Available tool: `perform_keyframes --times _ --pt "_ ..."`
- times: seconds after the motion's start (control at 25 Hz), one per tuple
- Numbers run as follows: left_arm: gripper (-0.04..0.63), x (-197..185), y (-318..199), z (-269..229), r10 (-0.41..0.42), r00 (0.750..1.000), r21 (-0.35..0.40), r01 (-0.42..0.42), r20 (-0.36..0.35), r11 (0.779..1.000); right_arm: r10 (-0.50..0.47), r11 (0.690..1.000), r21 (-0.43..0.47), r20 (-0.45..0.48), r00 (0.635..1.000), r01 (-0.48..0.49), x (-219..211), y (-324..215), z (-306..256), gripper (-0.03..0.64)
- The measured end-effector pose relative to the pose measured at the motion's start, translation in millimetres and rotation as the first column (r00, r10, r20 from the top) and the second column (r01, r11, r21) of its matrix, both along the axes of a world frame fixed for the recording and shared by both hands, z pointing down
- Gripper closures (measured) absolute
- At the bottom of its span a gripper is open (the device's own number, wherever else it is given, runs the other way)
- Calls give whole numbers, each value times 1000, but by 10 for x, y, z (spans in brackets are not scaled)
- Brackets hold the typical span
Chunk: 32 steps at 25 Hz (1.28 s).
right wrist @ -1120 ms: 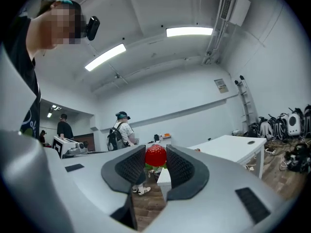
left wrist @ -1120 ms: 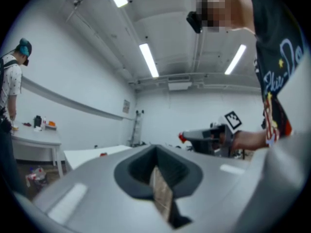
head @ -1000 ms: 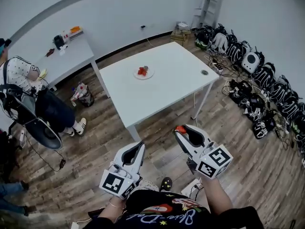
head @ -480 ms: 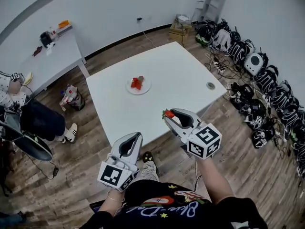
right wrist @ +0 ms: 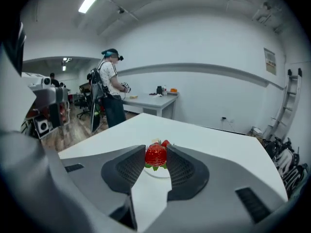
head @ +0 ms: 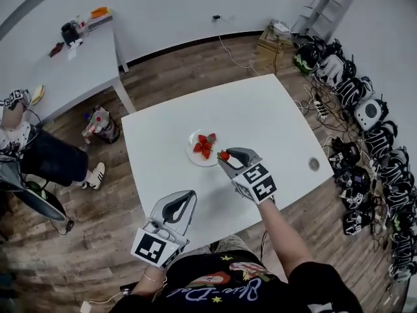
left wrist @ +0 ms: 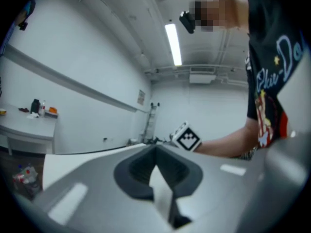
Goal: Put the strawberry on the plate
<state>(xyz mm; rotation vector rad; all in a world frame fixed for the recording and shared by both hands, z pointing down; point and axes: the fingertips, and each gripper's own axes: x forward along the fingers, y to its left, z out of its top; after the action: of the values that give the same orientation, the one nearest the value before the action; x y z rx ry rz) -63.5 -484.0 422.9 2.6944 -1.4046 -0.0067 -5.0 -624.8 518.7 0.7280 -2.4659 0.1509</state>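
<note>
A white plate (head: 191, 156) near the middle of the white table (head: 260, 116) holds a few red strawberries (head: 203, 145). My right gripper (head: 225, 156) hovers over the table just right of the plate's near rim, shut on a strawberry (head: 224, 155). In the right gripper view that red strawberry (right wrist: 156, 155) sits pinched between the dark pads (right wrist: 121, 171) of the right gripper (right wrist: 156, 152), with the plate (right wrist: 156, 173) just beyond and below. My left gripper (head: 189, 196) hangs at the table's near edge. In its own view the left gripper (left wrist: 155, 148) has jaws together on nothing.
A small round fitting (head: 314, 164) sits near the table's right edge. A second table (head: 78, 70) with small items stands at the back left, a seated person (head: 39, 155) and a bag (head: 101, 124) beside it. Helmets and packs (head: 365, 142) line the right wall.
The view has come up to the table. My right gripper has carried the strawberry forward over the tabletop to beside the plate. The left gripper stays low at the near edge.
</note>
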Motion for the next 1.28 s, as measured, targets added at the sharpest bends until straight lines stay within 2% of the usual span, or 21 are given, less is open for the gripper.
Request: perform_keyframes --times 0.12,0.24,0.44,0.52,0.68,0.8,0.92,1.04,1.12,1.2,1.28 --pt "607 -63 -171 35 -36 999 -29 37 34 999 -63 998 -22 -128 990 60 -147 -317 352 476" --pt "607 -117 -268 -25 -73 997 -24 74 25 997 -148 988 -65 -240 959 136 -200 -501 706 476" --pt "607 -266 -308 124 -160 987 -92 162 28 982 -248 968 -115 -276 928 225 -308 -605 911 476" --pt "607 -307 -328 124 -196 981 -91 196 9 976 -277 960 -121 -304 912 251 -305 -608 983 476" --pt "607 -312 -318 105 -212 977 -80 211 -1 974 -310 950 -127 -280 909 285 -324 -612 1028 474" --pt "607 -318 -295 60 -231 973 -86 228 -27 970 -323 945 -126 -213 922 302 -322 -544 989 474" --pt "607 -311 -249 -3 -241 970 -71 238 -28 969 -277 959 -92 -104 955 268 -236 -482 734 457" --pt "607 -322 -263 -62 -251 968 -55 250 -17 967 -183 980 -67 58 981 187 -72 -429 316 456" --pt "607 -331 -285 -154 -255 967 -29 255 -16 967 -140 984 -80 179 974 156 47 -301 47 460" --pt "607 -337 -305 -242 -258 966 -2 258 -16 966 -117 987 -79 255 960 141 159 -141 -152 570" --pt "607 -325 -305 -290 -264 965 12 264 -13 965 -93 988 -90 323 942 128 254 19 -292 598"
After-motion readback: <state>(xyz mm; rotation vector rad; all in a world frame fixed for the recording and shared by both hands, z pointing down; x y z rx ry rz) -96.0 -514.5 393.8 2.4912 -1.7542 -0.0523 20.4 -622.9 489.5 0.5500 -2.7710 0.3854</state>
